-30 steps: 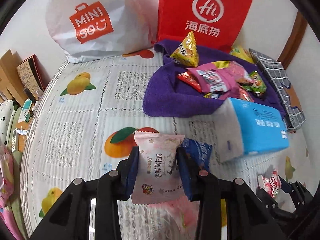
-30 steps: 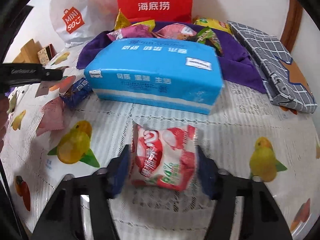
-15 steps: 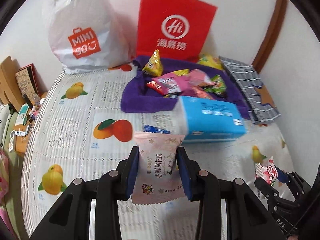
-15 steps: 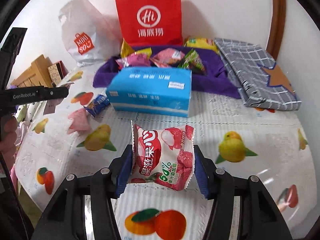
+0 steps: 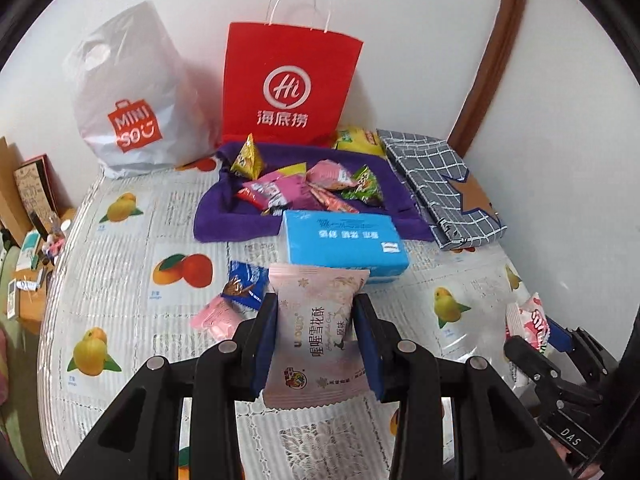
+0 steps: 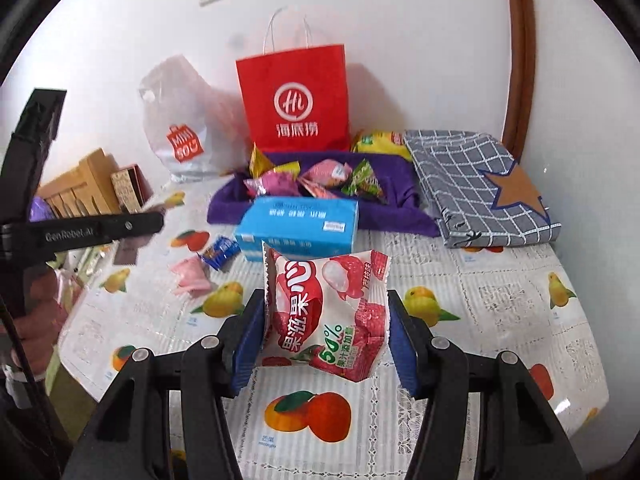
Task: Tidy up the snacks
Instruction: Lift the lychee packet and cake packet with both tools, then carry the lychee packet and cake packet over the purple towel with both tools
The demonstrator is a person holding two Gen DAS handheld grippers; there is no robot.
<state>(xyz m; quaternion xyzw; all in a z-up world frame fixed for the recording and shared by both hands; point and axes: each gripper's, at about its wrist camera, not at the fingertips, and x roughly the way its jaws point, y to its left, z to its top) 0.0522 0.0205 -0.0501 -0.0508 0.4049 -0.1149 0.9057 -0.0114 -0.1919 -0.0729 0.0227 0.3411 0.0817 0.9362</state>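
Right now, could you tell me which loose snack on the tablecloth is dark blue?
The blue packet beside the tissue pack; its neighbour is pink.

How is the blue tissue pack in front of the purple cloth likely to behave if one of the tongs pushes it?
The blue tissue pack lies flat on its broad face, so it would probably slide rather than tip. Its soft-looking plastic wrap suggests it would dent under a push. The ribbed fruit-print table cover may drag on it somewhat.
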